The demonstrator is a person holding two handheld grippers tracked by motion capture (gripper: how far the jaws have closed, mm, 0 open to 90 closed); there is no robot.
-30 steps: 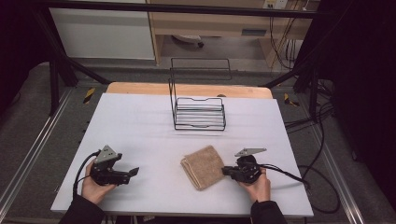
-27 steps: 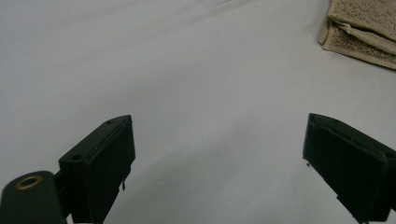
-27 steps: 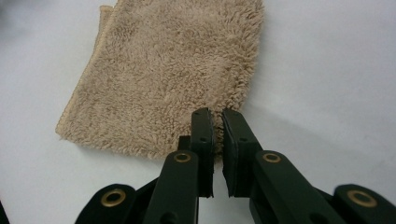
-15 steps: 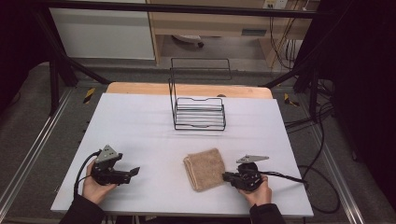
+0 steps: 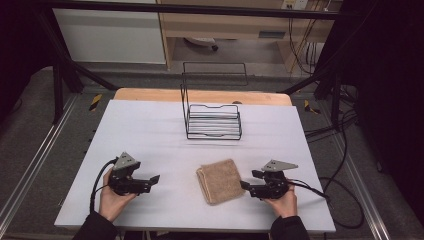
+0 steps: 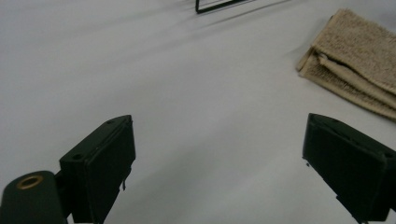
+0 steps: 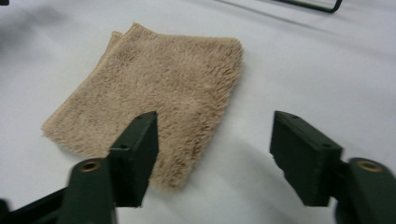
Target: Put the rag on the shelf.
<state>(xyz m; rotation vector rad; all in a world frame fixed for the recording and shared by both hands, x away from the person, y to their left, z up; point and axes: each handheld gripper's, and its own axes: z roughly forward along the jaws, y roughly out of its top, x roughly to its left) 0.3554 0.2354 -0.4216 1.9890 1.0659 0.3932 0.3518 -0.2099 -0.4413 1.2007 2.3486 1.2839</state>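
Towel: folded tan towel [image 5: 220, 180] lies flat on the desk [image 5: 150, 130], near the front edge and a little right of the middle, free of both claws.
Right claw: right claw [image 5: 249, 180] sits low at the towel's right edge, its jaws spread; they have just been opening, and nothing is pinched between them.
Left claw: left claw [image 5: 151, 181] is held near the front left of the desk, well apart from the towel, jaws spread wide and empty.
Rack: black wire rack [image 5: 212, 120] stands toward the back edge, near the middle, with nothing in it.
Step in hand: likely a release of the towel, or a fresh grip on it to carry it to the rack.
Doing it well: if re-gripping, slide one jaw under the whole folded stack at the near edge so every layer is caught, then close before lifting, or the fold may fall open. Keep the left claw clear, or bring it to the opposite edge to steady the cloth.
Right gripper view: shows the towel [image 7: 154, 98] from close, its pile, and the left jaw lying over its near corner while the other stands over bare desk.
Left gripper view: shows the towel's [image 6: 355, 60] layered folded edge, which the high view leaves too small to read.
High view: gives the spacing of hands, towel and rack.
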